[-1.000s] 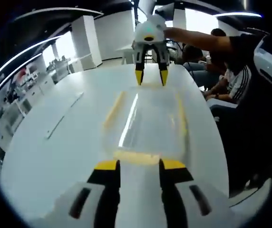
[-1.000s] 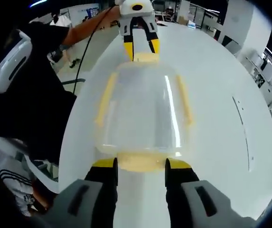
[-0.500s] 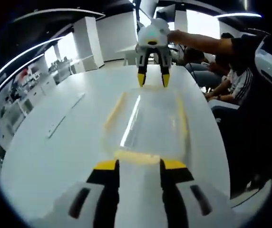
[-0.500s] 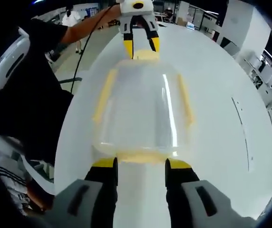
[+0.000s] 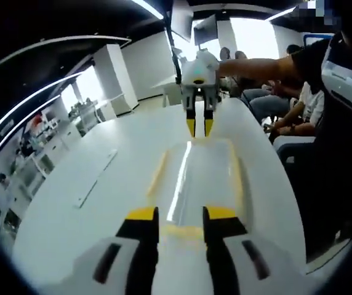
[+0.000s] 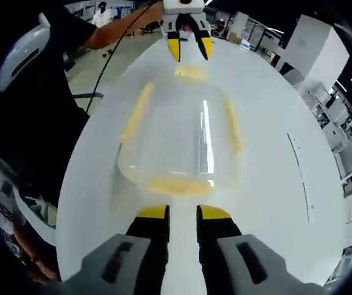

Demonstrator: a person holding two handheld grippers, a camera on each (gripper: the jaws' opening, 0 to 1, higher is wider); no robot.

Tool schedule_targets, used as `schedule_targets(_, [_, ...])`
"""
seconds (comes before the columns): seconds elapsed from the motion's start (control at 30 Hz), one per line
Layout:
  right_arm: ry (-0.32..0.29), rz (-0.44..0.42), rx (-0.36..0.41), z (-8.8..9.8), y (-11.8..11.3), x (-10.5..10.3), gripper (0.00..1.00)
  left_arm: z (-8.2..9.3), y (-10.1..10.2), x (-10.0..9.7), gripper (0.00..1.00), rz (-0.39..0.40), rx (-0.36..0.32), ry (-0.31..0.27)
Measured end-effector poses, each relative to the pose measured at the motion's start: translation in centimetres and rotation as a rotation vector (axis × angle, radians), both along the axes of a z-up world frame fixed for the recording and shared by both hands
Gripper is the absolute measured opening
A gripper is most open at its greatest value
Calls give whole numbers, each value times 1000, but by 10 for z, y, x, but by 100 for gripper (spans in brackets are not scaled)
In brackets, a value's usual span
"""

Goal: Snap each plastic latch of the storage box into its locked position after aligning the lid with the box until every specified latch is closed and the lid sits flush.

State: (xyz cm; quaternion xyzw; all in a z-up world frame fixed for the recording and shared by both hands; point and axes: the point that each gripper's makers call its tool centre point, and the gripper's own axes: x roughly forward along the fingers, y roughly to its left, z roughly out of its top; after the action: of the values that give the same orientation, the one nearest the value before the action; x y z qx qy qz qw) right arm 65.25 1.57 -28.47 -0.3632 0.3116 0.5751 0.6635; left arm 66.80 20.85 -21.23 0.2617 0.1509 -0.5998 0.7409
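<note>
A clear storage box (image 5: 194, 178) (image 6: 176, 135) with yellow latches lies lengthwise on the white table, lid on. My left gripper (image 5: 182, 214) is open. Its yellow-tipped jaws straddle the end latch (image 5: 182, 232) on its side. In the right gripper view, the left gripper (image 6: 189, 49) hangs open just past the far end latch (image 6: 188, 72). My right gripper (image 6: 183, 212) has its jaws narrowed to a small gap with nothing between them. It stands a little short of the near end latch (image 6: 176, 184). From the left gripper view, the right gripper (image 5: 199, 127) sits at the box's far end. Yellow side latches (image 6: 136, 114) (image 6: 233, 126) run along both long sides.
A person in dark clothes with a white device (image 5: 342, 74) (image 6: 22, 49) stands close along one table edge. Other people sit behind (image 5: 287, 104). A thin strip (image 5: 96, 178) (image 6: 299, 178) is set into the table (image 5: 90, 209) on the other side of the box.
My right gripper's jaws have drawn closer together and it has backed off from its end latch. My left gripper has come in over its end latch. Both views have shifted.
</note>
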Motion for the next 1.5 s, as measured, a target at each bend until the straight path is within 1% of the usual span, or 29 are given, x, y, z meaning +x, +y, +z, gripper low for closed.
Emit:
schedule_targets(0.07, [0,-7,11,-3,1,-2,14,-1,-14,-2,23,-18,-18,3])
schedule_targets(0.1, [-5,-22,25,-4,3,-2,14,-2,-16,-2,22,-21,-20,4])
schedule_targets(0.13, [-7,-26,28,-4,3,-2,14,-5,-22,-4,17,-34,-21,11])
schedule_targets(0.2, [4,-73,102,-1,13,-2,11,-11,-35,-6,10,-60,-23,21])
schedule_targets(0.23, [14,-83,133,0,17,-4,9,-12,-40,-7,8,-67,-37,23])
schedule_targets(0.27, [14,-88,108,-4,13,-5,7,-14,-47,-7,6,-65,-56,32])
schedule_targets(0.33, [10,-97,117,-6,14,-6,5,-18,-53,-4,0,-62,-62,46])
schedule_targets(0.4, [11,-111,128,-8,15,-8,0,-24,-59,1,0,-59,-62,59])
schedule_targets(0.47, [10,-125,139,-8,15,-9,0,-26,-60,1,0,-61,-56,64])
schedule_targets(0.53, [11,-138,147,-8,15,-8,0,-33,-67,0,0,-76,-46,70])
schedule_targets(0.6, [13,-151,157,-8,16,-8,0,-35,-70,-1,0,-83,-42,73])
schedule_targets(0.7, [16,-177,165,-8,16,-7,0,-42,-74,-1,0,-95,-11,64])
schedule_targets(0.83, [11,-217,174,-8,16,-7,0,-41,-82,-3,0,-117,-29,75])
schedule_targets(0.9, [6,-222,171,-8,16,-7,0,-42,-87,-2,0,-100,-44,102])
schedule_targets(1.0, [-10,-230,150,-8,16,-6,0,-43,-94,-4,0,-89,-47,106])
schedule_targets(1.07, [-8,-233,138,-8,18,-7,0,-43,-96,-4,0,-95,-45,92])
schedule_targets(1.17, [0,-246,123,-8,18,-7,0,-43,-98,-4,0,-98,-57,92])
schedule_targets(1.23, [10,-256,126,-8,18,-7,0,-43,-98,-4,0,-97,-60,91])
schedule_targets(1.33, [21,-274,132,-8,19,-9,0,-43,-99,-5,0,-110,-63,75])
schedule_targets(1.5, [19,-294,132,-8,19,-9,0,-42,-103,-5,0,-118,-46,69])
